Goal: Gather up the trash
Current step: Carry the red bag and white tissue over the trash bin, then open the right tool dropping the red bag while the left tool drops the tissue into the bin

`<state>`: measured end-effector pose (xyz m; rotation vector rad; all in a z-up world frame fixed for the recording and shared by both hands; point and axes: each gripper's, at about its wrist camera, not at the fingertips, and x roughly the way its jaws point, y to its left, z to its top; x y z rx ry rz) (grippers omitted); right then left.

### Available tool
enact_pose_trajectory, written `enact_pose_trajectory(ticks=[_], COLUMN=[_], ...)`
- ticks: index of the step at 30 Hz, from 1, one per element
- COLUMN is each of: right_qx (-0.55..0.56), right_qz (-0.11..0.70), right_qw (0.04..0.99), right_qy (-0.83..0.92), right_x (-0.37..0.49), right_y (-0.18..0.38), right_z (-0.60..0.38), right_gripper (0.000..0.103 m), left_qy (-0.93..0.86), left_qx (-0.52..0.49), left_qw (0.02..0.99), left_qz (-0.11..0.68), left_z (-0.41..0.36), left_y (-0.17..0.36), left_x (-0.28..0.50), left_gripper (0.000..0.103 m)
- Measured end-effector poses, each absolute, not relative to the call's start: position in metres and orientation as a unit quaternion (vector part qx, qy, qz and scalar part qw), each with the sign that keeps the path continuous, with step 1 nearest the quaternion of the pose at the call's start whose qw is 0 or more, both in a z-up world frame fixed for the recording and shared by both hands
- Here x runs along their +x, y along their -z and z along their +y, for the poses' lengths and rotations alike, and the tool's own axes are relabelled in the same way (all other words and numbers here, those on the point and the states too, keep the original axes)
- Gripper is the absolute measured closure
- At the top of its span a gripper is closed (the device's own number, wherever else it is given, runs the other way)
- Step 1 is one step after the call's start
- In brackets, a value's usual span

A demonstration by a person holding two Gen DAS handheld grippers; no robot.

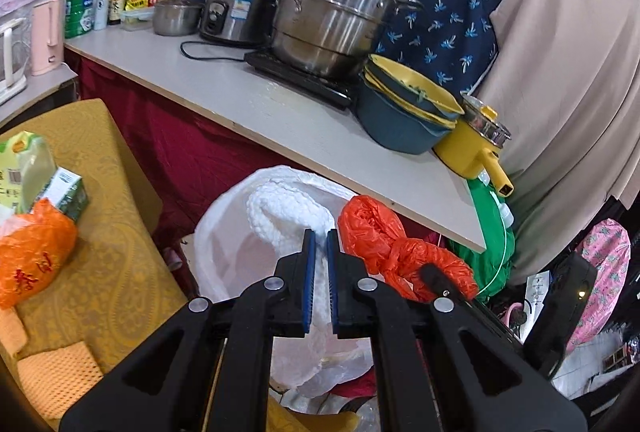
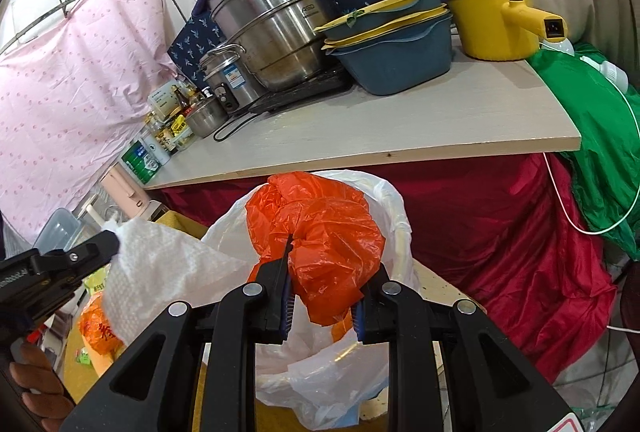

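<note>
My left gripper point(image 1: 320, 236) is shut on a white paper towel point(image 1: 288, 216) and holds it over the trash bin lined with a white plastic bag point(image 1: 224, 232). It also shows in the right wrist view point(image 2: 116, 244) with the towel point(image 2: 168, 264). My right gripper point(image 2: 324, 272) is closed around a crumpled orange plastic bag point(image 2: 324, 232), held above the white bin bag point(image 2: 384, 200). The orange bag also shows in the left wrist view point(image 1: 384, 240). More trash lies on the yellow cloth point(image 1: 108, 232) at left: another orange bag point(image 1: 32, 256) and a small green carton point(image 1: 66, 192).
A white countertop point(image 1: 280, 112) overhangs the bin, with steel pots point(image 1: 336, 16), a rice cooker point(image 1: 236, 8), stacked blue and yellow basins point(image 1: 404, 108) and a yellow electric pot point(image 1: 472, 144). Red cloth point(image 2: 500, 232) hangs below. Green fabric point(image 2: 600, 136) is at right.
</note>
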<state>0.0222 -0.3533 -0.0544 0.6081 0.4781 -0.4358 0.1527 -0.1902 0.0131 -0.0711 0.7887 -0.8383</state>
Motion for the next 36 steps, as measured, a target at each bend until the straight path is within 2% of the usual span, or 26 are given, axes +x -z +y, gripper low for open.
enact_pose_trajectory(ticks=[11,14,15,17,19,22,28,36], right_qx=[0.295,0.295,0.295,0.294,0.295,0.294,0.285,0.273], right_qz=[0.236,0.237,0.237,0.235,0.232,0.222,0.217,0.214], right_qw=[0.902,0.902,0.902,0.902,0.903,0.906,0.912,0.919], right_qy=[0.210,0.208,0.208,0.209,0.209,0.207,0.200,0.187], right_x=[0.026,0.029,0.030,0.032,0.033,0.034,0.038,0.042], right_y=[0.061,0.062,0.061,0.060,0.059,0.053,0.043,0.031], right_z=[-0.357,-0.356,-0.356,-0.355,-0.354,-0.352,-0.345,-0.330], right_gripper=[0.081,0.078,0.077,0.075,0.063,0.057,0.057,0.055], left_qy=[0.393,0.391,0.389,0.385,0.378,0.364,0.349,0.332], left_qx=[-0.024,-0.024,-0.021,-0.017,-0.019,-0.017,-0.017,-0.021], left_qw=[0.828,0.826,0.827,0.829,0.835,0.847,0.859,0.872], left_qz=[0.399,0.404,0.405,0.406,0.399,0.386,0.374,0.359], left_z=[-0.210,-0.212,-0.213,-0.214,-0.212,-0.206,-0.195,-0.178], left_y=[0.012,0.017,0.018,0.020,0.019,0.015,0.008,-0.004], left_x=[0.161,0.162,0.162,0.162,0.161,0.160,0.161,0.160], left_gripper=[0.097,0.096,0.094,0.078,0.060,0.039,0.027,0.023])
